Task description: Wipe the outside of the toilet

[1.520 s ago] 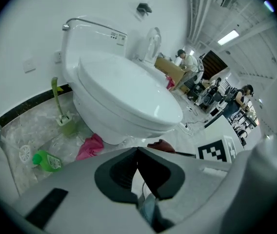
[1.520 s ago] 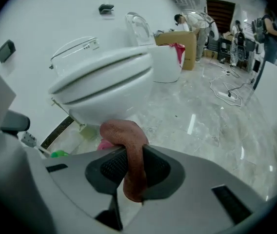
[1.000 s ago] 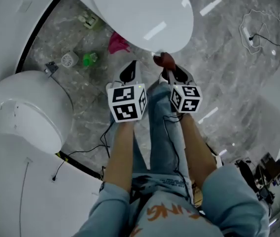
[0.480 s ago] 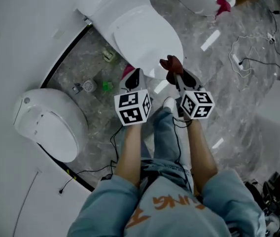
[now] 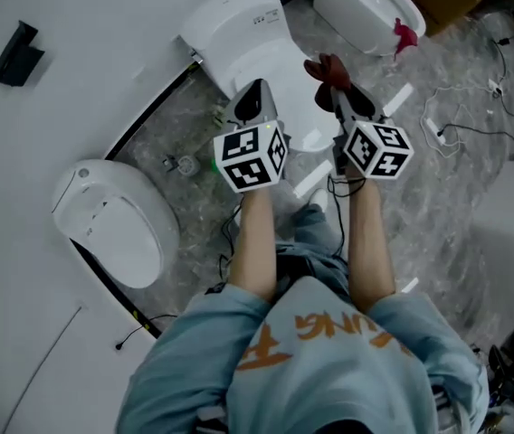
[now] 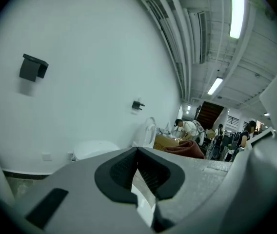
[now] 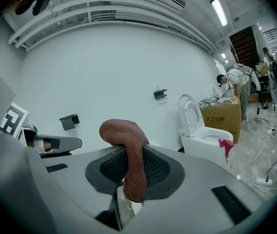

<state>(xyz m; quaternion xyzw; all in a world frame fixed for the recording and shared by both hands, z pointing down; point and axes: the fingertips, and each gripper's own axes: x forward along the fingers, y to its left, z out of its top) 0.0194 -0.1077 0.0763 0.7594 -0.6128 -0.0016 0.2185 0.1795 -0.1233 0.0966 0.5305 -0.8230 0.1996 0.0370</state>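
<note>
The left tongs (image 6: 138, 155) are pressed together at the tips with nothing between them, and hang over the front of the closed toilet (image 5: 243, 39). The right tongs (image 7: 128, 167) pinch a rust-brown cloth (image 7: 127, 145), whose free end curls up over the pads. They hang just right of the toilet's lid, beside the left tongs. The toilet backs onto a white wall (image 5: 103, 25) and stands on a grey marbled floor (image 5: 438, 202). A black bracket (image 5: 17, 52) is fixed to the wall, well left of the toilet. A second closed toilet (image 5: 112, 220) stands left of it, and a small round object (image 5: 183, 164) lies on the floor strip between them. Right of the toilet is a third one (image 5: 356, 12), lid raised, with a pink rag (image 5: 405, 33) on its rim. Loose cables (image 5: 461, 129) trail across the wider floor further right.
</note>
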